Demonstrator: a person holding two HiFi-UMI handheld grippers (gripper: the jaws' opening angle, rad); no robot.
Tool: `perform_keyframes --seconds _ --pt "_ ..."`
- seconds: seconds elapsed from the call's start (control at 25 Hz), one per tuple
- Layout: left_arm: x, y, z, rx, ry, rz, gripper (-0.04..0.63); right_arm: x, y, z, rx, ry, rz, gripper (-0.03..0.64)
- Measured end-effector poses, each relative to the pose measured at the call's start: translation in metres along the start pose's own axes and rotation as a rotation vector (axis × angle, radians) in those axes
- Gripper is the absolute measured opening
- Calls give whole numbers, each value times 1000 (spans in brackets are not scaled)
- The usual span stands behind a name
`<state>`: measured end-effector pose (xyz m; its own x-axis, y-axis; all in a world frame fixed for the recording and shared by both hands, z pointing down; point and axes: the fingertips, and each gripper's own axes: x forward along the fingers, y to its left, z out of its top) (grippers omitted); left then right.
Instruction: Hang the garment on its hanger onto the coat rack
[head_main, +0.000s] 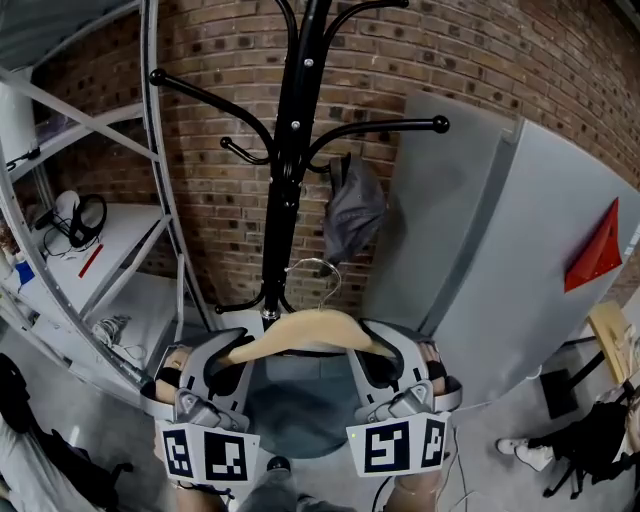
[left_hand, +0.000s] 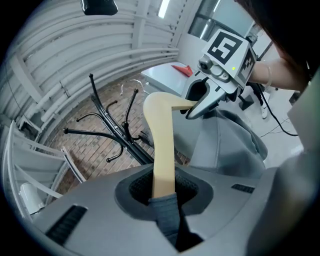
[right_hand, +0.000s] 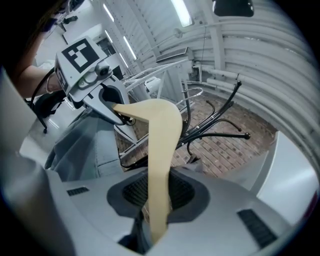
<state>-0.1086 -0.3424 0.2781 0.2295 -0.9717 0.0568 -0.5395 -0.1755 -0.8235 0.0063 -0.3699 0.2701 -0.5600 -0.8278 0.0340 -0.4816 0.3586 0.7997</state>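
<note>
Garment of grey-blue cloth and its pale wooden hanger are being gripped at both ends. The left gripper is being kept narrowed on one hanger arm with a fold of the cloth pinched in. The right gripper is being kept narrowed on the other arm. In the head view the load is being held level at lower centre, its silver wire hook being pointed up just before the black metal coat rack at upper centre. The carry-to-rack step is judged to be in hand, with the hook not yet on any peg. A lift and forward reach are being called for, towards the free knobbed peg, since a dark grey cloth is occupying the lower one.
</note>
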Motion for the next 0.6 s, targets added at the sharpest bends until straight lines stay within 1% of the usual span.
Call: perform_keyframes --seconds 0.32,0.6 --pt "47 41 -22 34 -21 31 55 61 -21 8 -3 -42 -36 86" --pt "82 58 -38 41 -19 9 55 101 -29 1 -2 -14 -36 86"
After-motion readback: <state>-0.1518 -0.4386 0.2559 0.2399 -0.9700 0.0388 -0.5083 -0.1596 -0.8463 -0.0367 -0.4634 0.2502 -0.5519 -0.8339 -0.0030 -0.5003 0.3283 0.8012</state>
